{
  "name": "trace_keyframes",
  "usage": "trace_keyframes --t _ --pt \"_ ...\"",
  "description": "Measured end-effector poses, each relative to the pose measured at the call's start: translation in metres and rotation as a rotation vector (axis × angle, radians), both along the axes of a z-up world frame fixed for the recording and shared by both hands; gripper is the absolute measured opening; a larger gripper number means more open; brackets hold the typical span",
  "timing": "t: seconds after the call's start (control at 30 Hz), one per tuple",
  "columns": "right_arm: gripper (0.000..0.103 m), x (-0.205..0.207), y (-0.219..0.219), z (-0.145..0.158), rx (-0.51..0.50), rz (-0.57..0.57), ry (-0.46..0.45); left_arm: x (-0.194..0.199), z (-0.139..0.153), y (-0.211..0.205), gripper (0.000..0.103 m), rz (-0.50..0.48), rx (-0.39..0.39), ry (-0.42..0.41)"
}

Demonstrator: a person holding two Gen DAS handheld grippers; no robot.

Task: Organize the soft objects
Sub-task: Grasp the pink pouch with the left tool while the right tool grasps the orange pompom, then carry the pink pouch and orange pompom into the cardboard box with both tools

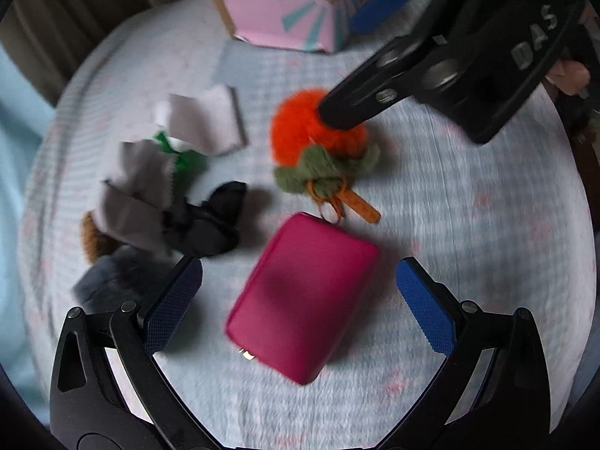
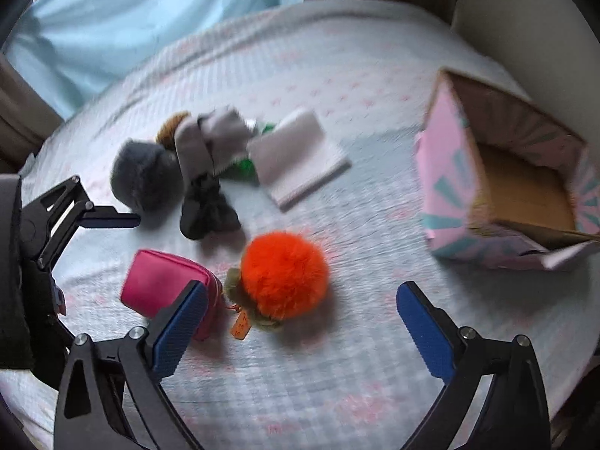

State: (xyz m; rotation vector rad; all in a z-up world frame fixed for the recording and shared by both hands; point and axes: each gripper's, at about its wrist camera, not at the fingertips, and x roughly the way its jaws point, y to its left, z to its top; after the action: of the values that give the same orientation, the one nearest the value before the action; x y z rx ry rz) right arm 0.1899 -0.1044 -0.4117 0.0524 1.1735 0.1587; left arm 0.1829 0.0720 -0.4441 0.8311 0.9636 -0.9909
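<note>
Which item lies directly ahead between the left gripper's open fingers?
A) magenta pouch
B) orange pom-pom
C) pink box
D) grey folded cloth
A: in the left wrist view the magenta pouch lies on the bedspread between the open left gripper fingers, while the orange pom-pom sits farther off, under the right gripper.
</note>
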Motion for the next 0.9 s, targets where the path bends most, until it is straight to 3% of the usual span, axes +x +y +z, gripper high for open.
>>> trace_keyframes --t 0.3,0.43,0.67,0.8,0.9 --pt "0.087 0.032 0.019 -0.052 0.003 0.101 0.090 0.009 -0.040 -0.006 0.094 -0.066 0.025 0.102" --pt "0.069 0.039 0.023 -0.069 0.035 0.119 0.130 0.011 -0.052 -0.010 0.091 -0.077 0.057 0.105" --pt "0.042 0.037 0.022 -0.069 0.035 0.126 0.115 0.017 -0.052 -0.012 0.069 -0.063 0.055 0.114" --pt "0.037 0.034 0.026 -0.062 0.034 0.131 0.101 0.021 -0.044 -0.005 0.051 -0.010 0.039 0.120" --pt "0.037 0.027 0.027 -0.052 0.034 0.124 0.077 0.027 -0.039 -0.001 0.043 0.035 0.030 0.120"
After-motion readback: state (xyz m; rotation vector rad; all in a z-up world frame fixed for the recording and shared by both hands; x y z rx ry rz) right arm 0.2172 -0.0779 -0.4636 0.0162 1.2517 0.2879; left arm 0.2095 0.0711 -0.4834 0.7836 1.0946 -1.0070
